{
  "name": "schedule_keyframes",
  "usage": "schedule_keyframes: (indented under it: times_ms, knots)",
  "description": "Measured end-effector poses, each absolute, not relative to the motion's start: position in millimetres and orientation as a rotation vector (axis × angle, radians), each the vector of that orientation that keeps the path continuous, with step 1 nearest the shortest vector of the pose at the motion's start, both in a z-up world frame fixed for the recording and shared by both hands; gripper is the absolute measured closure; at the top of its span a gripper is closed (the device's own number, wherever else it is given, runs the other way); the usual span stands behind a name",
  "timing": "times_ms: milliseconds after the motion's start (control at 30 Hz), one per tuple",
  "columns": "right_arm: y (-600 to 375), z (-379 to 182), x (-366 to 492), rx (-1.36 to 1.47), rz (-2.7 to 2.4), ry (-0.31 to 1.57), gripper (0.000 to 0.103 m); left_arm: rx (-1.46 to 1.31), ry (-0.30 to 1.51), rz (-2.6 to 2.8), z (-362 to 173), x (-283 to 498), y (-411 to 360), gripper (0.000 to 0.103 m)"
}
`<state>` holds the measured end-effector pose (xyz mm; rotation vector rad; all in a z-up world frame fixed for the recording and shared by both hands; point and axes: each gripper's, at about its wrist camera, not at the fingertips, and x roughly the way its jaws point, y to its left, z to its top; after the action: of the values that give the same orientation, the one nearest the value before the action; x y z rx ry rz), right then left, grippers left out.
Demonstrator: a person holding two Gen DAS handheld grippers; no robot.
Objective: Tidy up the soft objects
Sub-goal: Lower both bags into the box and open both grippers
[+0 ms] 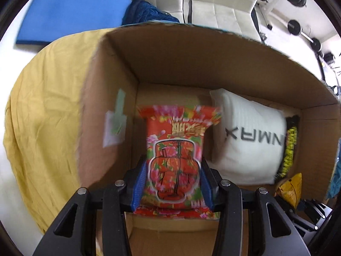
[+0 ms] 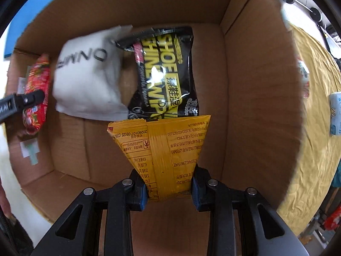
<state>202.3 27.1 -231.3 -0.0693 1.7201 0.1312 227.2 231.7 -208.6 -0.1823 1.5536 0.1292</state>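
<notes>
A yellow cloth (image 1: 42,111) covers the surface under you, with a blue mat (image 1: 70,10) off at eleven o'clock and an open cardboard box (image 1: 191,59) standing on the cloth, both tongs pointing down into it.

Start from what you carry. Your left gripper (image 1: 173,183) is clenched on a red flowered packet (image 1: 177,155), its long axis running twelve to six, straight out from the jaws toward the box floor. Your right gripper (image 2: 170,183) is clenched on a yellow packet (image 2: 164,147), which fans out toward twelve o'clock in the same way.

Now look outward. In the left view, the bare floor lies directly beyond the red packet, by the left wall; a white pillow (image 1: 249,136) sits at two o'clock from it. In the right view, a black wipes pack (image 2: 166,72) lies at twelve o'clock, just past the yellow packet's top edge, with the pillow at ten o'clock.

The free spot for the yellow packet looks to be the floor near its own tip, at five to six o'clock from the wipes pack. Each hand seems nearest its own side, so I'd judge no crossing is needed.
</notes>
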Motion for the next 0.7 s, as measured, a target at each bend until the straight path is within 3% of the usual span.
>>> schedule_keyframes:
  times_ms: [567,633,700]
  knots:
    - [43,-259,208,-0.117,0.118,1.763,0.067,-0.143,1.571,0.097,-226,245,229,0.060]
    - [45,-260,208,-0.124,0.109,1.767,0.062,-0.160,1.579,0.095,-223,243,231,0.060]
    - [43,-258,208,-0.110,0.113,1.758,0.049,-0.185,1.582,0.092,-218,242,236,0.060]
